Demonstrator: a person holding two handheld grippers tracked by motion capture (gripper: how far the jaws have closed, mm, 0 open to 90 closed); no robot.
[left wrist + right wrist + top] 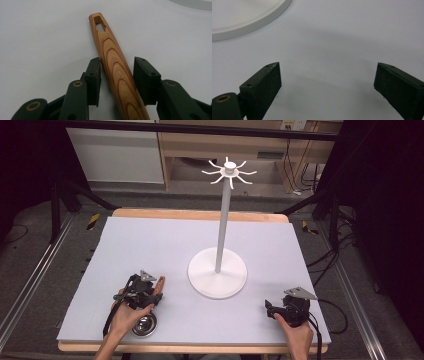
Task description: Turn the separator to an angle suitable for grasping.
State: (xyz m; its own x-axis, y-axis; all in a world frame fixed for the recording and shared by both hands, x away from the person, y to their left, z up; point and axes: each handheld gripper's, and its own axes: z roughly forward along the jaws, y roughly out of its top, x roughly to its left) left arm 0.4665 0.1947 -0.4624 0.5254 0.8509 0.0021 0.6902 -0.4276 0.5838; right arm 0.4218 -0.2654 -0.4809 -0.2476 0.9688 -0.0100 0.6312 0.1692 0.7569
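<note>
Left gripper view: engraved wooden handle

The white stand rises at the middle of the desk, its round base and tall pole blocking the centre; its hooked crown sits high in the upper middle. The upper left and upper right of the desk lie bare. At lower left a wooden handle and a metal bowl crowd the near edge. The lower middle is open.

Even overhead light brightens the mat; the room beyond lies dark. Soft shadows pool under my right tongs. My left tongs blur nearest the camera.
</note>
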